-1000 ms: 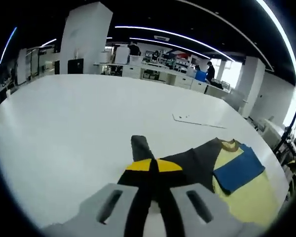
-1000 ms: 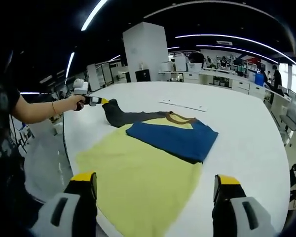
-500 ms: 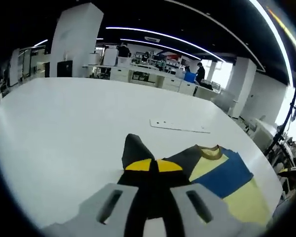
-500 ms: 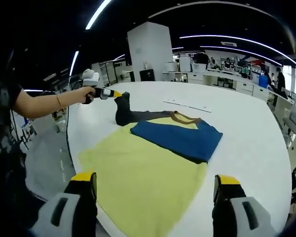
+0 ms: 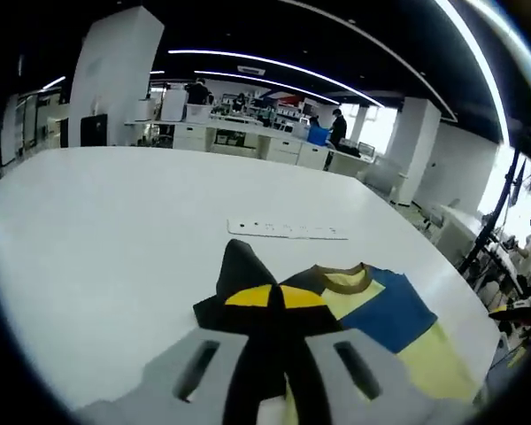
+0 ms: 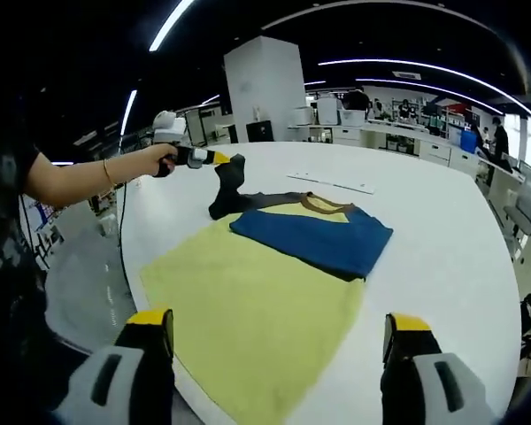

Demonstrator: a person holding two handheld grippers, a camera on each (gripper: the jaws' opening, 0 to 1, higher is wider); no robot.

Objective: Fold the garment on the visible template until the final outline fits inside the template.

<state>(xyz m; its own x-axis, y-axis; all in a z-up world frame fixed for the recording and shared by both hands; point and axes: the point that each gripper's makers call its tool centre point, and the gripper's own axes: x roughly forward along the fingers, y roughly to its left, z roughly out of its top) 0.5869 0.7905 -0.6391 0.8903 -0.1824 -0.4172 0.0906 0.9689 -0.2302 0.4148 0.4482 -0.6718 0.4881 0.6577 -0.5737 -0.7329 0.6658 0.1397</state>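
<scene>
One dark sleeve of the soft, limp garment is pinched by the left hand-held gripper; the right hand-held gripper is held wide, empty.

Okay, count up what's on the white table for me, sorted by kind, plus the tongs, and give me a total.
Garments: 1, the yellow, blue and dark grey shirt
White strips: 1, the flat strip past the collar
Tongs: 2, left tongs shut on the dark sleeve, right tongs open
Total: 4
</scene>
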